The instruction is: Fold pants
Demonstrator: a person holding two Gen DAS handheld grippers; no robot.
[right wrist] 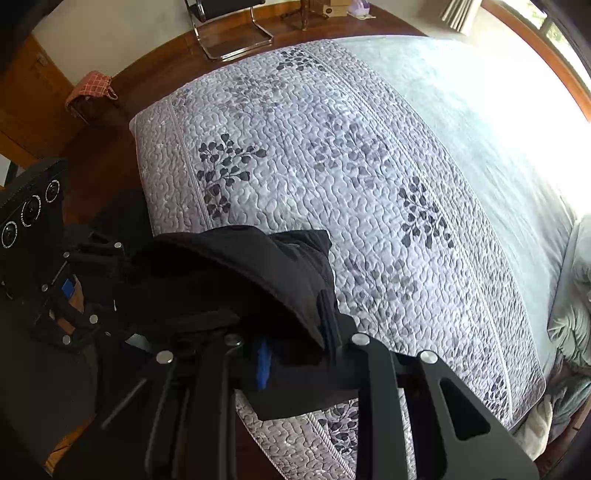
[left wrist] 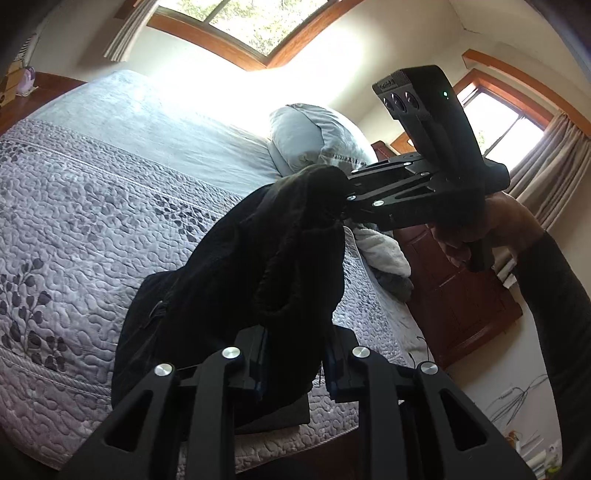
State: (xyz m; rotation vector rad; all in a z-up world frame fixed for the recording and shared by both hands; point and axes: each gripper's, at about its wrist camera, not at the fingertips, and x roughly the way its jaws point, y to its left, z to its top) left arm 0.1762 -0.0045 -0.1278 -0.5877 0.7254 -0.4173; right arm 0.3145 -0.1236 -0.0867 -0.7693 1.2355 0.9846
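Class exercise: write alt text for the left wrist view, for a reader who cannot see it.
Black pants hang bunched between two handheld grippers above a bed with a grey quilted bedspread. The left gripper grips them at the bottom of the view, while the right gripper, held in a person's hand, grips them higher up.

I held the pants (left wrist: 236, 295) bunched between my left gripper (left wrist: 291, 373) and my right gripper (left wrist: 341, 199), lifted above the near edge of the bed (left wrist: 92, 184). A pillow (left wrist: 314, 140) lay behind them at the bed's head, and a chair (right wrist: 229, 26) stood past its foot.
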